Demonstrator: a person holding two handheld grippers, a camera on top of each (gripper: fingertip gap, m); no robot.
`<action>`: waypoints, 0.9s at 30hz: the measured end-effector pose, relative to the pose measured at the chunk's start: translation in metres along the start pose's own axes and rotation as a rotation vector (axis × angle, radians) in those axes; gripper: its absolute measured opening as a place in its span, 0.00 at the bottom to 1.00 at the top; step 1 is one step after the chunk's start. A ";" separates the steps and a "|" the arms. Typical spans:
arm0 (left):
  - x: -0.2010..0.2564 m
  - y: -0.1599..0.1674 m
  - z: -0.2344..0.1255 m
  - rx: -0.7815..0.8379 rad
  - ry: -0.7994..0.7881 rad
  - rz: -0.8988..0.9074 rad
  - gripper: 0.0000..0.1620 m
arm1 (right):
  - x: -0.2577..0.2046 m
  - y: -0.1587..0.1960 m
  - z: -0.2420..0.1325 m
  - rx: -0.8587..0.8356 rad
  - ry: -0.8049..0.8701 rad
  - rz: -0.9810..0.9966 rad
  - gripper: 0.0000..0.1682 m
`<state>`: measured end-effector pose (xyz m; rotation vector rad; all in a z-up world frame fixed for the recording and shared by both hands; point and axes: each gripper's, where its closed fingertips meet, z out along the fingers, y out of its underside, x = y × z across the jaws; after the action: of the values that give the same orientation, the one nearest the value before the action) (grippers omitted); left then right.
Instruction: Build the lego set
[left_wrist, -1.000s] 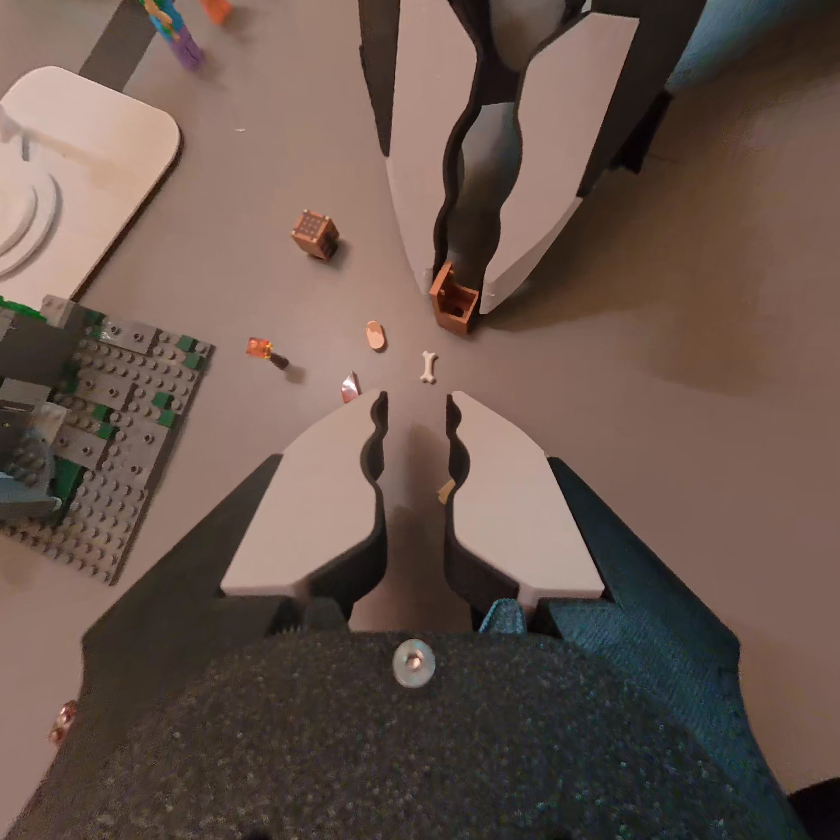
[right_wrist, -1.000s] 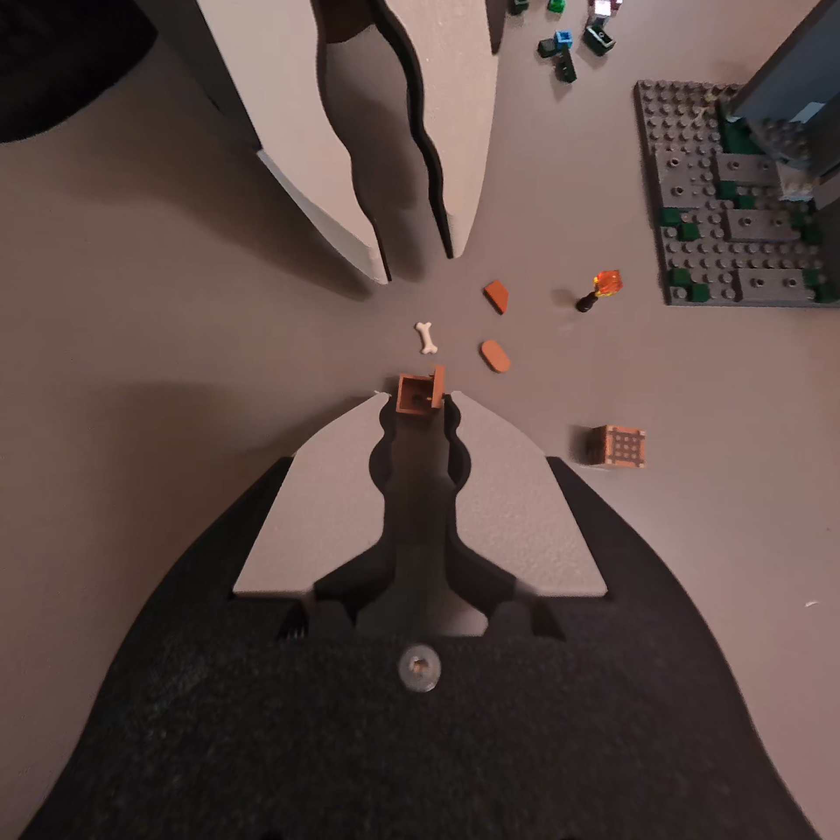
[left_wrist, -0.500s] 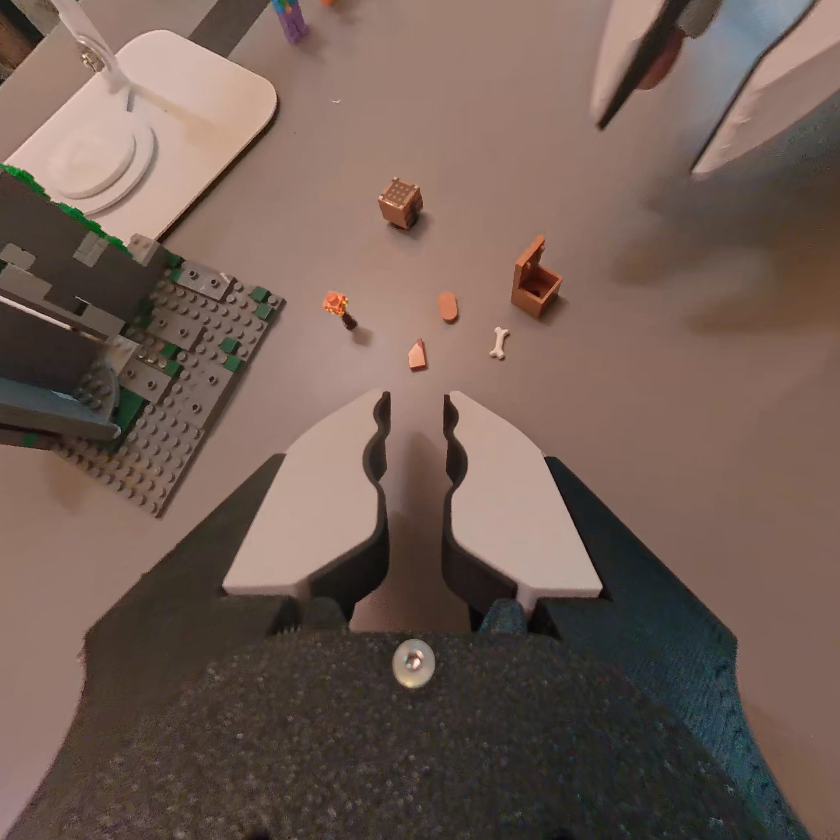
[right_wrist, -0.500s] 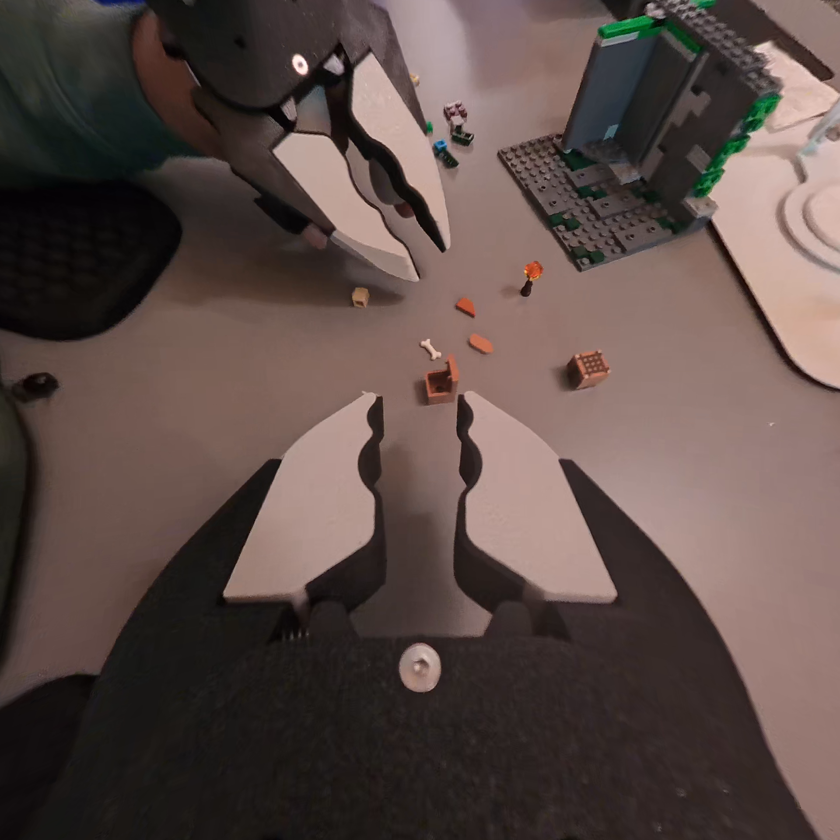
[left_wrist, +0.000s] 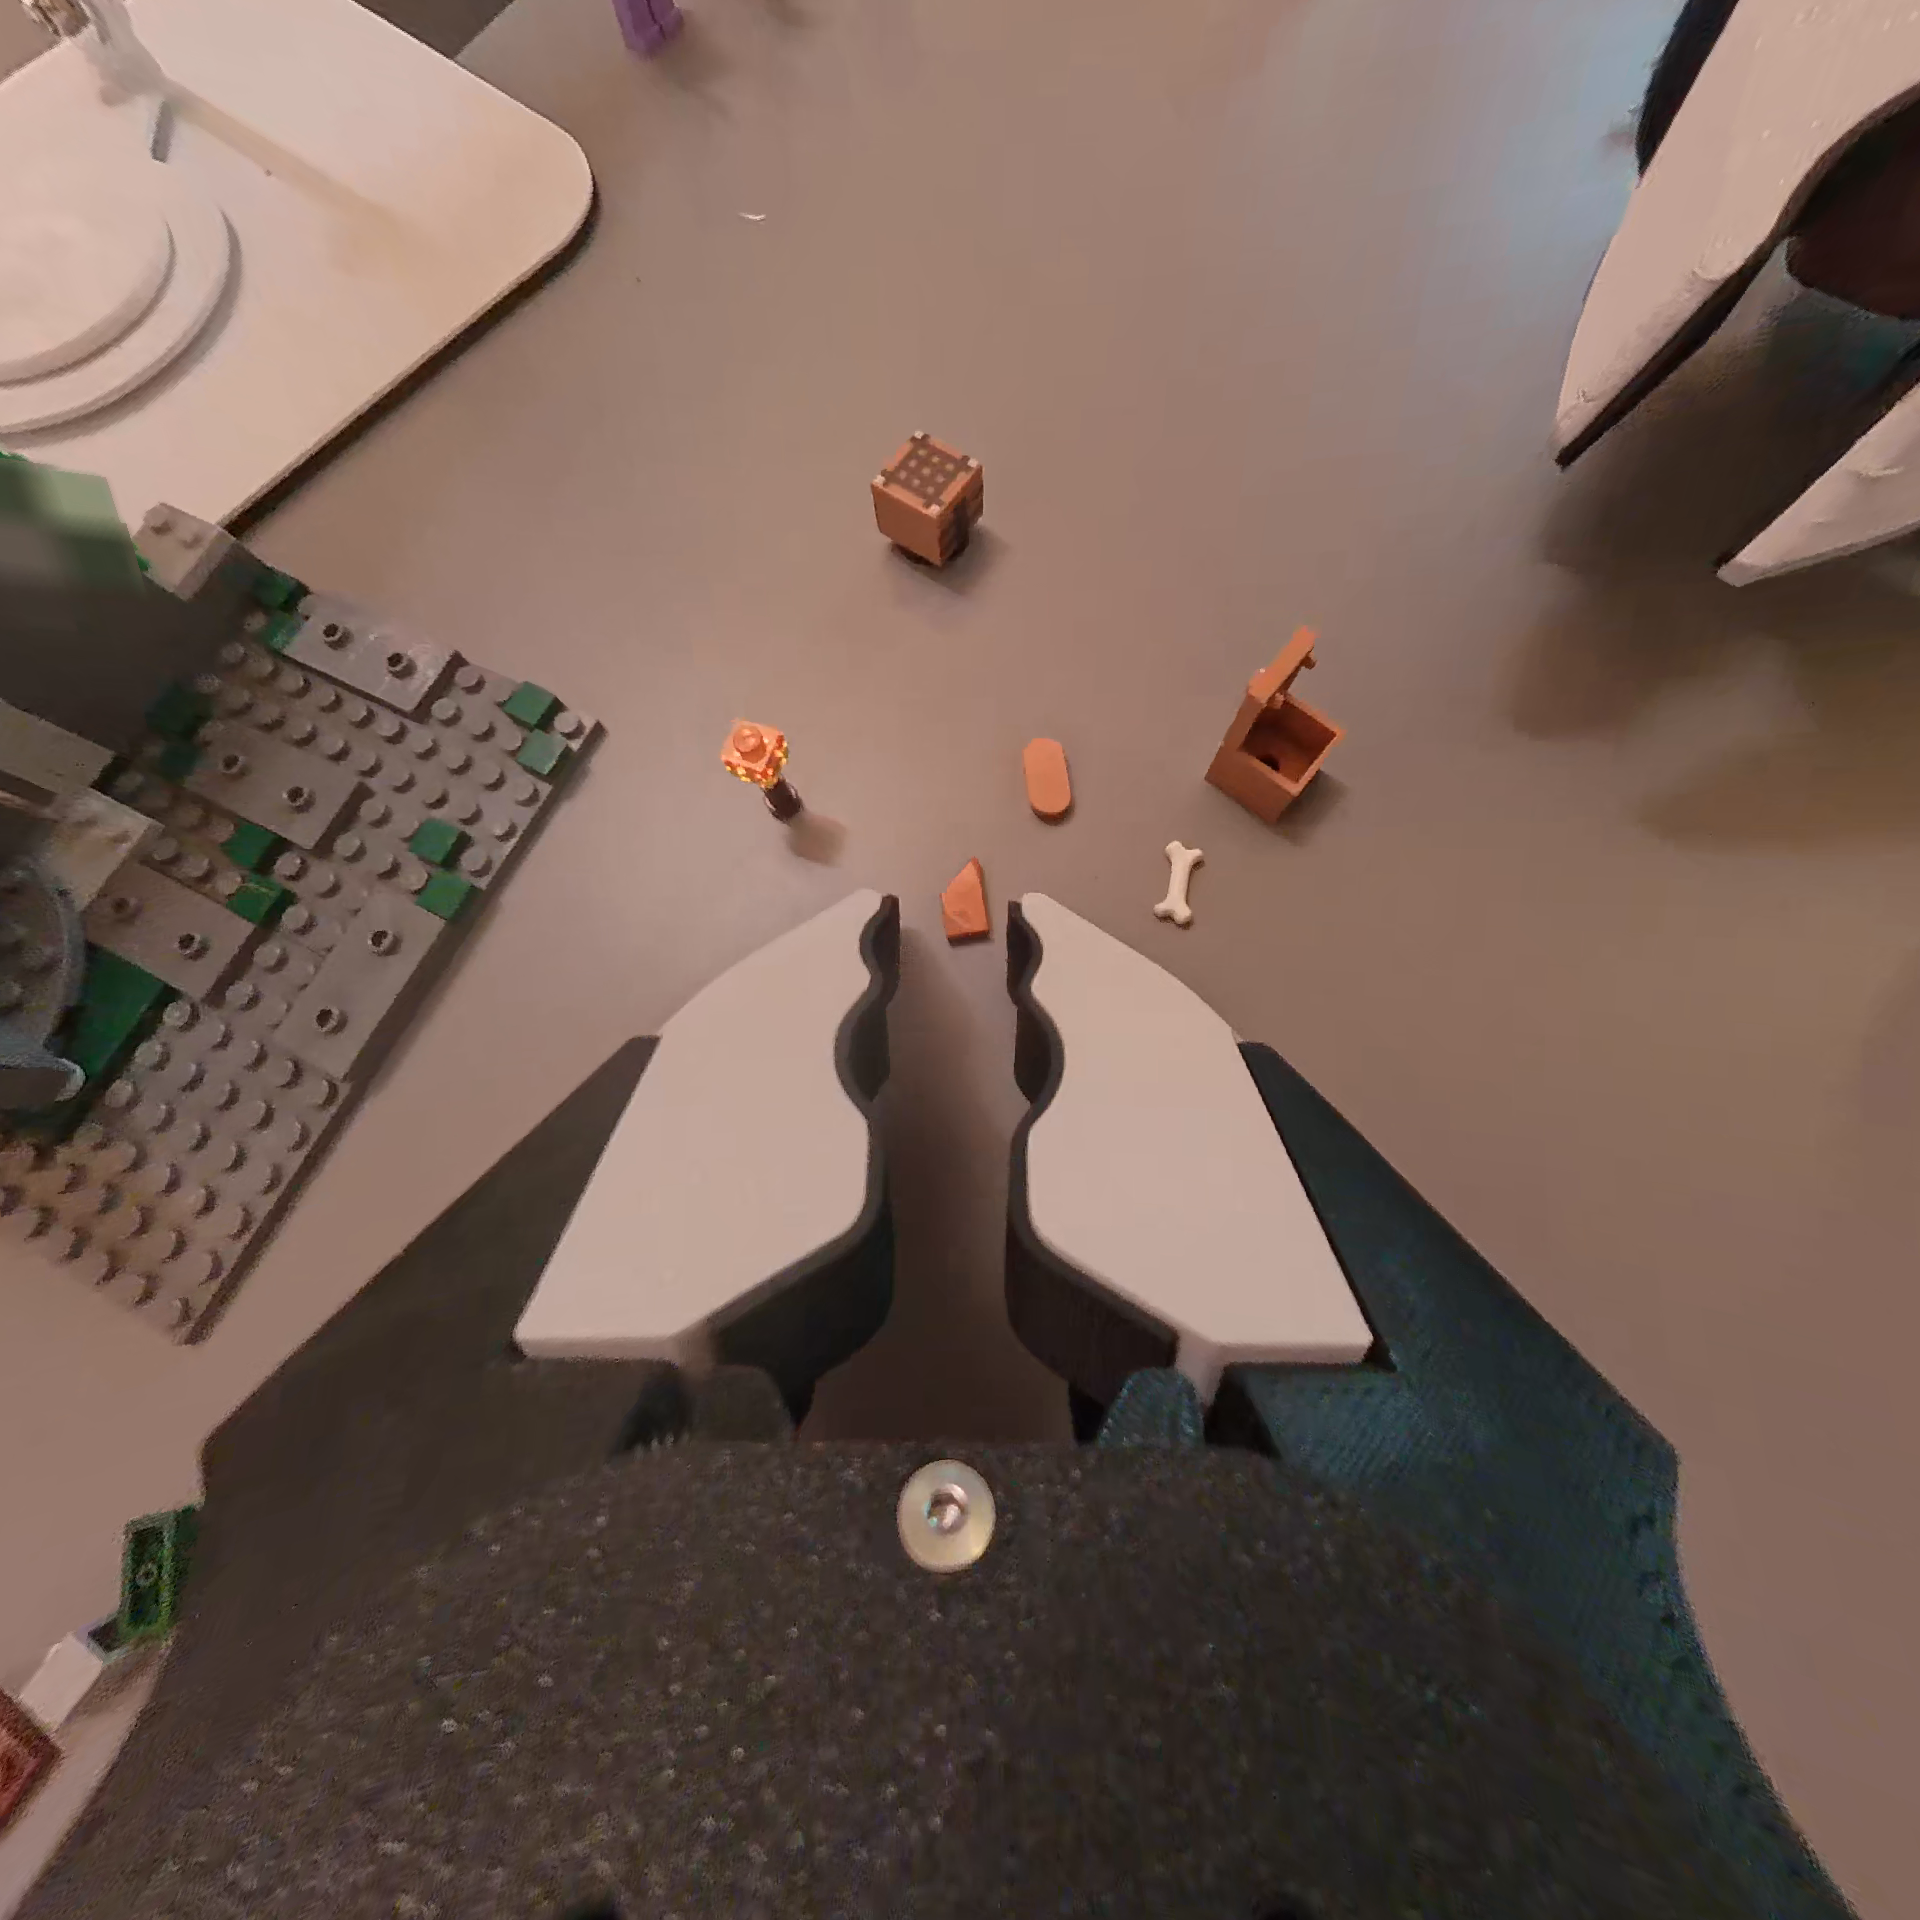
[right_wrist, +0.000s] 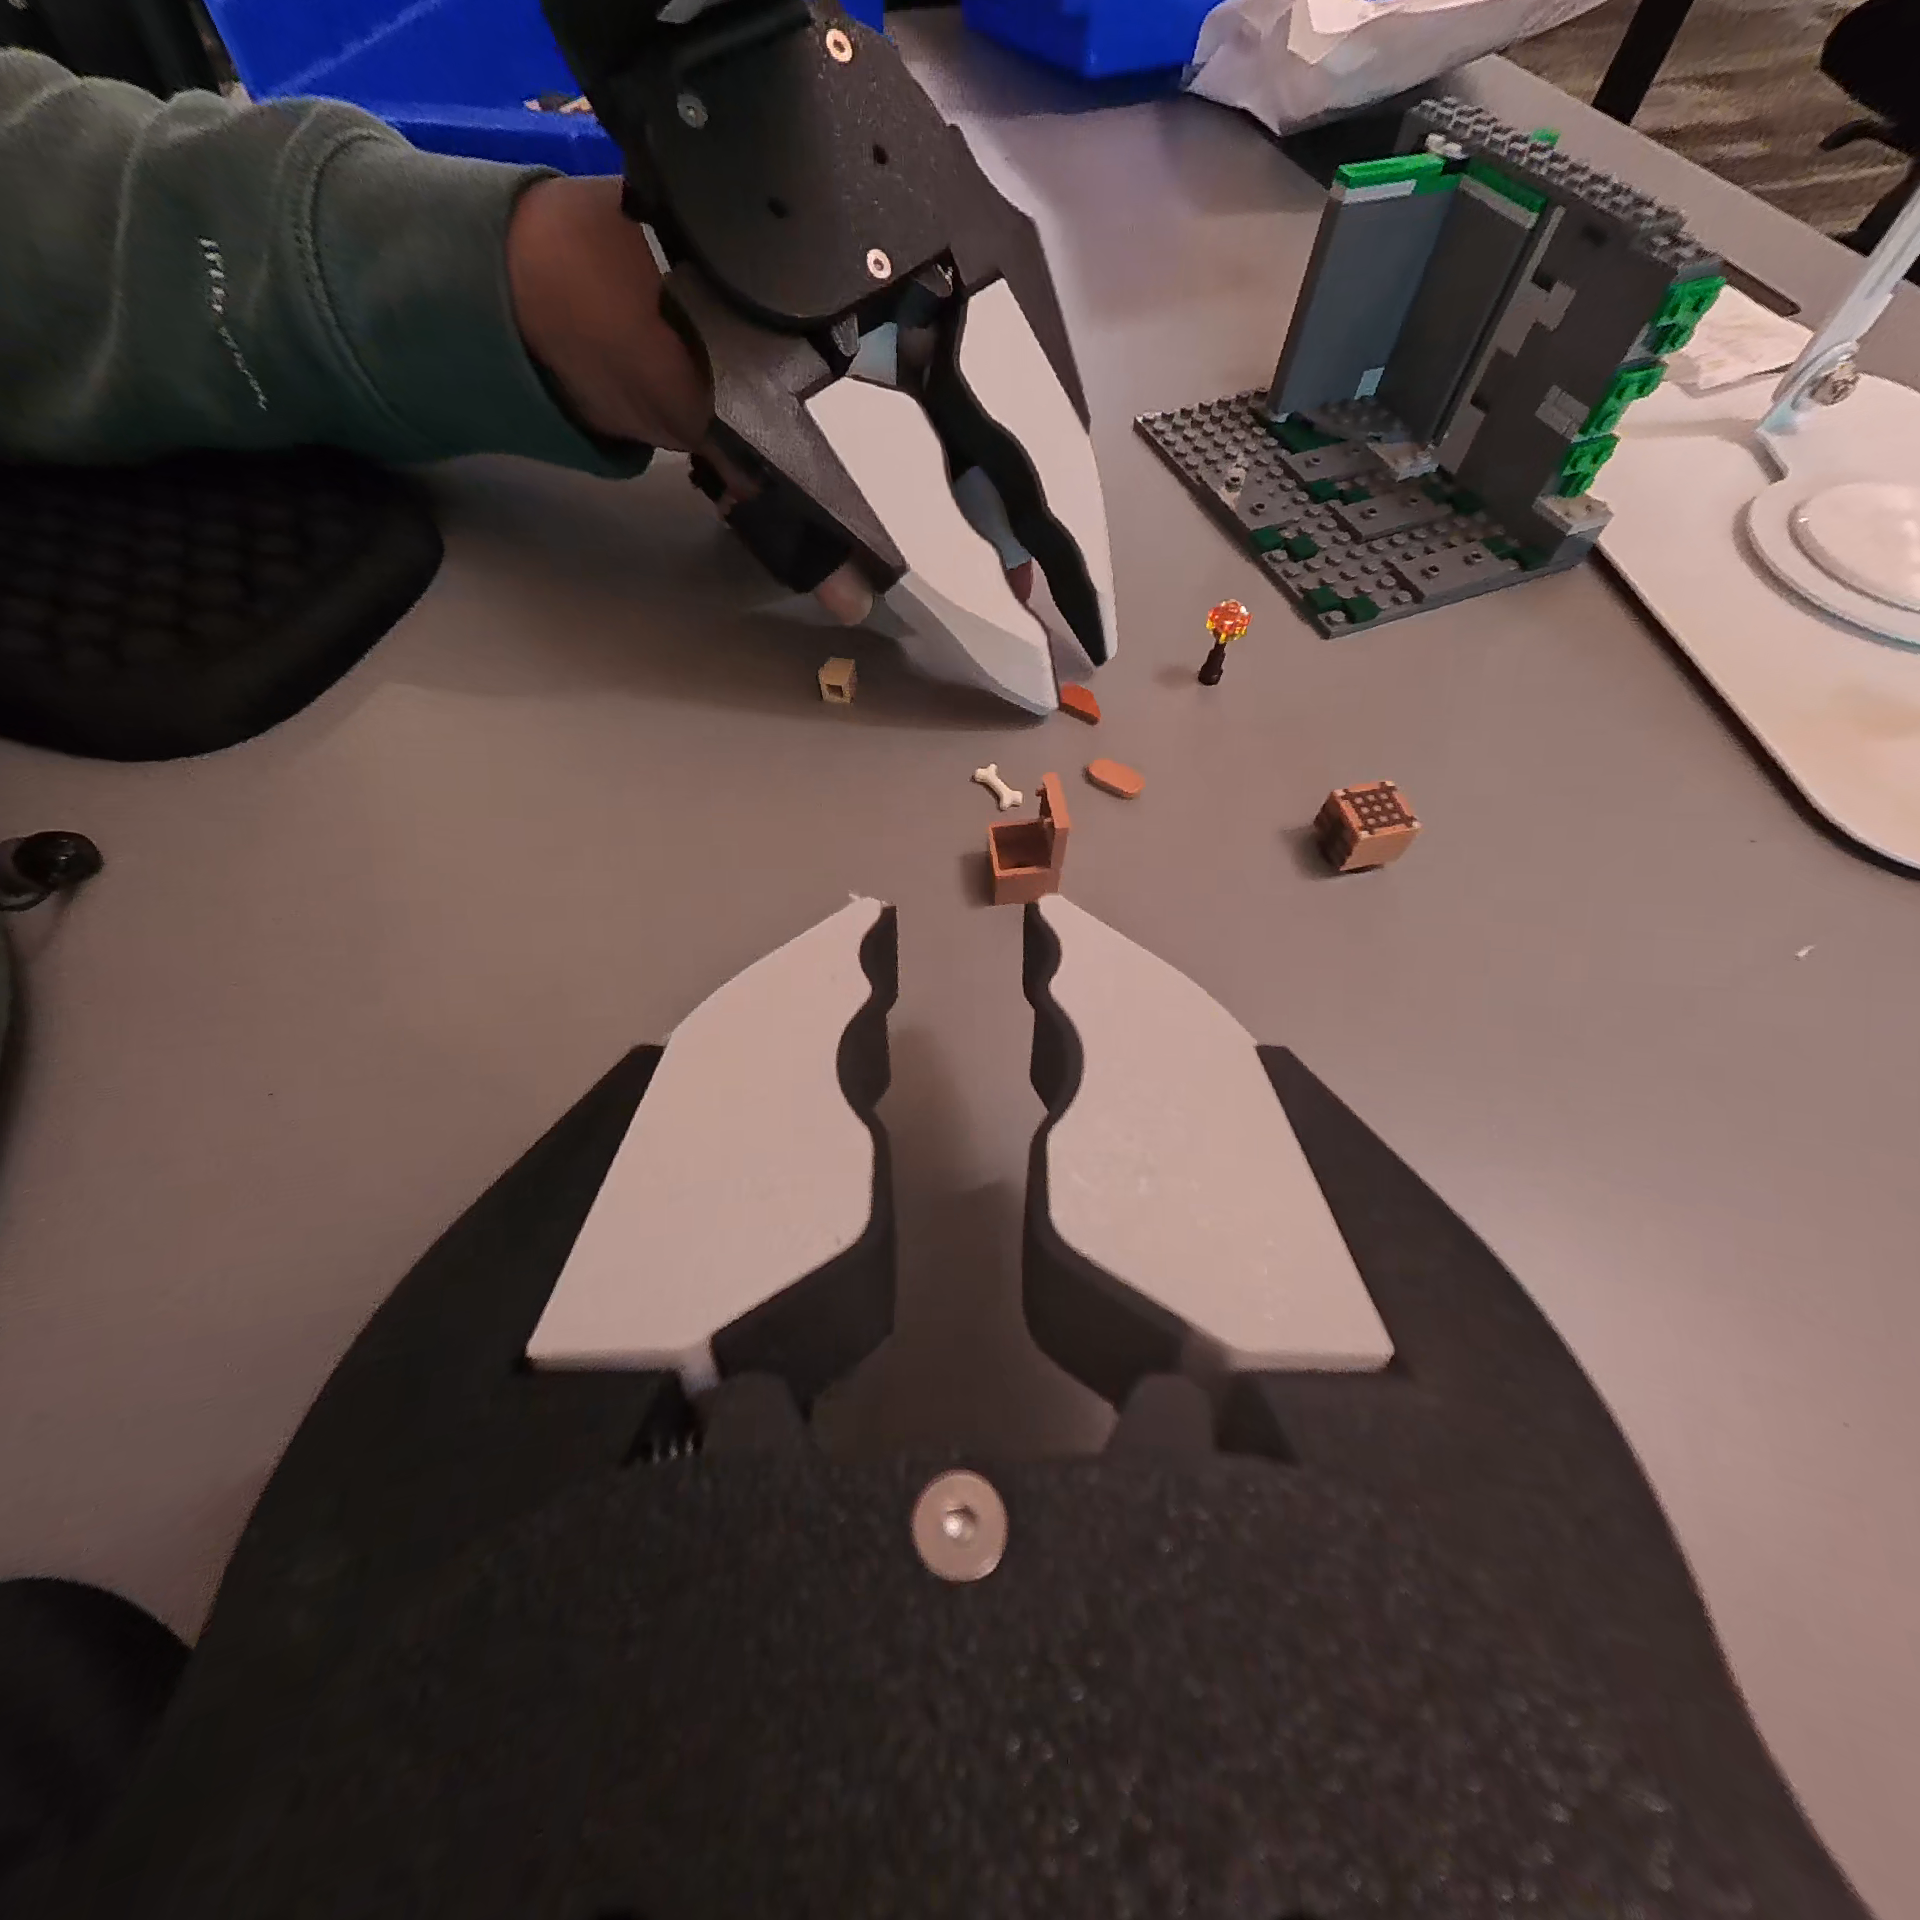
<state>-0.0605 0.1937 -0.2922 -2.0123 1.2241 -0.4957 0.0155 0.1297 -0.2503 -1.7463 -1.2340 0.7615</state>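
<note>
My left gripper (left_wrist: 951, 914) is open, low over the grey table. A small brown wedge piece (left_wrist: 966, 902) lies right at its fingertips; in the right wrist view the wedge (right_wrist: 1081, 703) sits at the tips of that gripper (right_wrist: 1070, 675). My right gripper (right_wrist: 961, 914) is open and empty. A brown chest with its lid up (right_wrist: 1029, 847) stands just ahead of it, and shows in the left wrist view (left_wrist: 1273, 748) too. The right gripper (left_wrist: 1652, 509) hangs at the top right there. The grey and green build (right_wrist: 1475, 291) stands on its studded baseplate (left_wrist: 312, 935).
Loose on the table: a white bone (left_wrist: 1179, 881), a brown oval tile (left_wrist: 1047, 777), an orange torch (left_wrist: 758, 764), a brown grid-top cube (left_wrist: 927, 497), a tan block (right_wrist: 837, 681). A white board (left_wrist: 312, 208) lies beyond the build. A black mat (right_wrist: 187, 592) lies at the left. Some 11 centimeters of space lies between my two pairs of fingers. The brown grid-top cube (left_wrist: 927, 497) sits 8 centimeters or so from the ends of my left fingers.
The right gripper let go of the chest and drew back and up, leaving it on the table. The left gripper pulled back, then closed in on the brown wedge.
</note>
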 end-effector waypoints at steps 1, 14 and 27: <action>0.000 -0.001 0.000 0.001 -0.002 -0.001 0.11 | 0.001 0.001 0.001 -0.005 0.009 -0.003 0.13; 0.004 0.002 0.003 -0.042 0.007 0.033 0.05 | 0.001 0.015 0.009 -0.070 0.013 -0.009 0.11; 0.002 0.000 0.001 0.004 0.004 0.056 0.04 | 0.000 0.020 0.010 -0.088 0.009 -0.005 0.11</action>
<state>-0.0595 0.1920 -0.2930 -1.9685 1.2774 -0.4754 0.0156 0.1297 -0.2724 -1.8151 -1.2829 0.7046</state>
